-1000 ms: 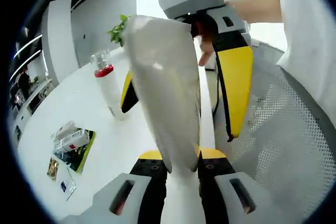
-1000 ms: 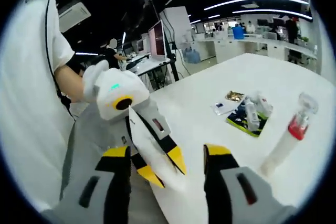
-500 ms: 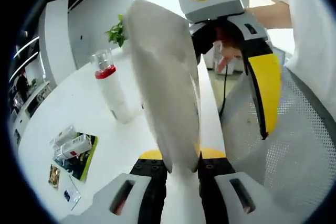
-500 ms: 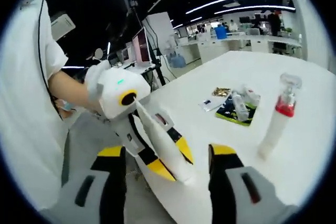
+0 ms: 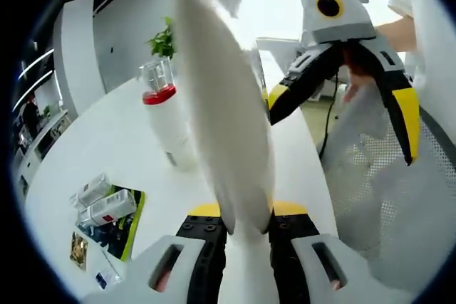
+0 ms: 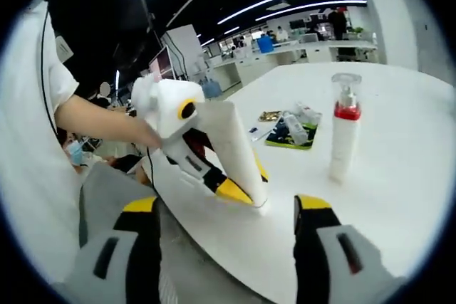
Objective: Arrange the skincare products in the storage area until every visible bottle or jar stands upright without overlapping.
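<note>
White tube pinched by left gripper | right gripper spread | pump bottle upright

White table is stretching across the room, w/ a green mat lying flat on it. Gold packet is sitting just beside the mat, nr the table edge. Potted plant is standing at the far end. Grey mesh chair is sitting beside the table. In the right gripper view, a monitor is glowing in the bkgd & ceiling strip lights are shining overhead.
</note>
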A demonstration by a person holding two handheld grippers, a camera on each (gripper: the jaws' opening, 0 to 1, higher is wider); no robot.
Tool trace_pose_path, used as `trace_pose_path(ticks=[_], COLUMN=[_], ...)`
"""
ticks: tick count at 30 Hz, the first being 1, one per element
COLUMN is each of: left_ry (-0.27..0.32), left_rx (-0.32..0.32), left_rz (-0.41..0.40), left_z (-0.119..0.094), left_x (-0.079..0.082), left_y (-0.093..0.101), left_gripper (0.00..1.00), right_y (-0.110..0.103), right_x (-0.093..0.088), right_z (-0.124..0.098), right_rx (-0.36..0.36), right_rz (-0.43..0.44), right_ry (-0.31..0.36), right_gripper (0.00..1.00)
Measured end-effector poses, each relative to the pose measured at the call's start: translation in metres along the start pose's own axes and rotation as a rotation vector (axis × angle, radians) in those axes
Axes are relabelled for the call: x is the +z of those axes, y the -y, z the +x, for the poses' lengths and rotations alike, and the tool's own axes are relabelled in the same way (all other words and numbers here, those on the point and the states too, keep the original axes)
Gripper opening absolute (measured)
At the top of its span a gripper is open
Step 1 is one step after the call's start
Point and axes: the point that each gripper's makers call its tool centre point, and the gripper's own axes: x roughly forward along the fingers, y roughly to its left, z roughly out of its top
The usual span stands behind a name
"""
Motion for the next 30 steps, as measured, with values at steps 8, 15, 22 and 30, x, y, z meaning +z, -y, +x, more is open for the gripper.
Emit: trace_pose_path(ticks=[8, 15, 22, 30], left_ry=[-0.006, -0.012, -0.011, -0.005], left_rx=[0.018, 0.027, 0.037, 0.024], left_rz=[-0.029, -0.038, -0.066, -0.020], left_z=[0.007, 0.013, 0.020, 0.038], left_x=[0.003, 0.005, 0.010, 0.023], left_y=[-0.025, -0.044, -0.067, -0.080], left_gripper=[0.19, 0.19, 0.19, 0.19], right_y=[0.007, 0.008, 0.023, 0.031], right_x=[0.002, 0.004, 0.003, 0.003], right_z=[-0.008, -0.013, -0.022, -0.025], right_rx=[-0.064, -0.107, -0.176, -0.221], right_rz=[0.000, -0.017, -0.021, -0.007], right_ry=[0.020, 0.031, 0.047, 0.073], right_gripper=[0.77, 0.77, 0.77, 0.75])
